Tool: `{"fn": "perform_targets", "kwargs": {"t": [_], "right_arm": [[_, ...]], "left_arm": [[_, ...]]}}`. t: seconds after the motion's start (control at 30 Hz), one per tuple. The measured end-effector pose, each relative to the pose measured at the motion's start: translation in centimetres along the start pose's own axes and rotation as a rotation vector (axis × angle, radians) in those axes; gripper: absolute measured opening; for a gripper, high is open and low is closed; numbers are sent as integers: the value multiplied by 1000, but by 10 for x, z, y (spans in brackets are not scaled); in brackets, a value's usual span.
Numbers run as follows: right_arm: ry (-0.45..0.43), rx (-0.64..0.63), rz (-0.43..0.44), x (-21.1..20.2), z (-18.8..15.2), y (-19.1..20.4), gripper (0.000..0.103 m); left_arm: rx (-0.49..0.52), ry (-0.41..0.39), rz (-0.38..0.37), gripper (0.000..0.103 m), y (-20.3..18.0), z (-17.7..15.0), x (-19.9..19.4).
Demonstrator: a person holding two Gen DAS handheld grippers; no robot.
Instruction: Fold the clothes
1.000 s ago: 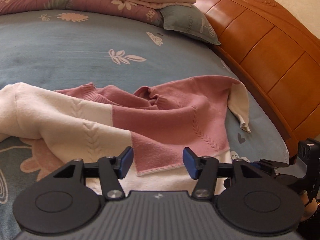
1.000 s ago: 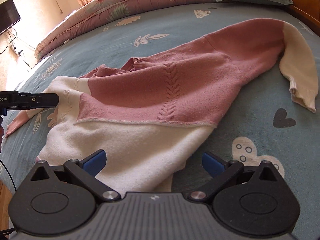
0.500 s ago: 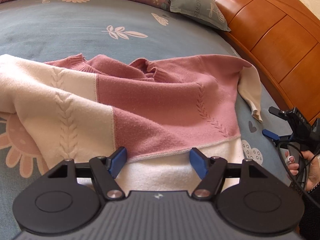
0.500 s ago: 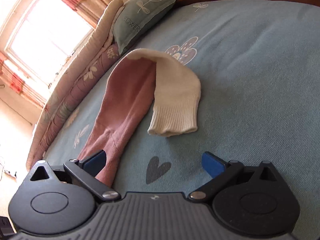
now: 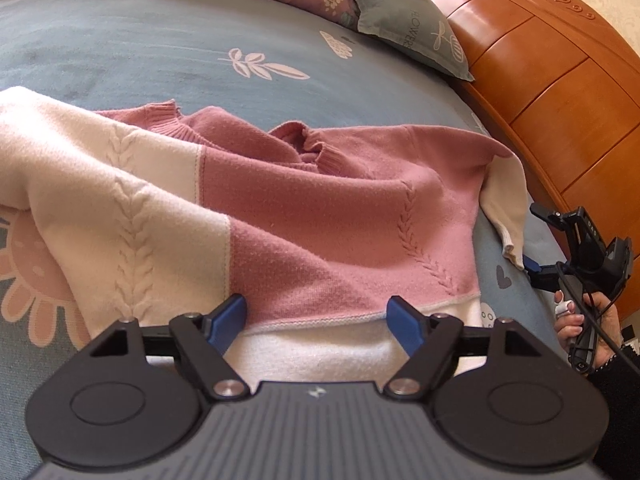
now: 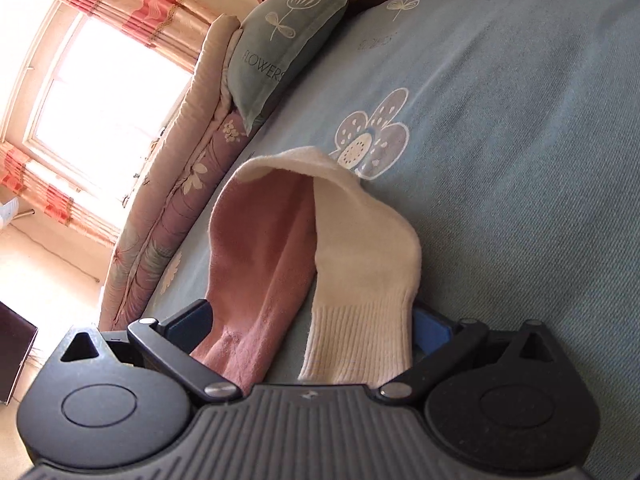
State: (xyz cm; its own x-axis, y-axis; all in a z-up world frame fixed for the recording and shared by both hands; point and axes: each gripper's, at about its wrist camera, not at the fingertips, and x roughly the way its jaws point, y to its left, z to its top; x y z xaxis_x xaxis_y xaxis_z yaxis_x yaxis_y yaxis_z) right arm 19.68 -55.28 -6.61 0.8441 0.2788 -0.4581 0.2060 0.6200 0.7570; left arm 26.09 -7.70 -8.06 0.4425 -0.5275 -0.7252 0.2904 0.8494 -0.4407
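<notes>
Since the earlier frame, the right tongs have been swung from the sweater's body to its sleeve. On the bed the sweater is spread, partly rumpled. It is judged soft, light and limp. Its sleeve is straddled by the open right tongs; the ribbed cuff is the suggested hold. The left tongs are opening over the hem, nothing gripped.

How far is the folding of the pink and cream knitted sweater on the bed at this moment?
Early stage. Done: the pink and cream knitted sweater lies on the blue bedsheet, body partly doubled over but rumpled. In hand: the left gripper is opening over the hem, pads apart; the right gripper stands open around the cream ribbed cuff. Left: both sleeves, then the body.
</notes>
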Motion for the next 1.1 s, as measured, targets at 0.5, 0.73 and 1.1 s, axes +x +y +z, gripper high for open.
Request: {"fn": "perform_targets", "kwargs": {"t": [0.5, 0.73, 1.1], "right_arm": [[-21, -1, 35, 12, 7, -2, 103], [9, 0, 25, 10, 9, -15, 78], [-24, 108, -49, 11, 12, -41, 3]], "left_arm": [[-24, -12, -18, 78, 5, -1, 0], [-39, -19, -30, 78, 8, -1, 0], [-28, -22, -20, 78, 6, -3, 1]]}}
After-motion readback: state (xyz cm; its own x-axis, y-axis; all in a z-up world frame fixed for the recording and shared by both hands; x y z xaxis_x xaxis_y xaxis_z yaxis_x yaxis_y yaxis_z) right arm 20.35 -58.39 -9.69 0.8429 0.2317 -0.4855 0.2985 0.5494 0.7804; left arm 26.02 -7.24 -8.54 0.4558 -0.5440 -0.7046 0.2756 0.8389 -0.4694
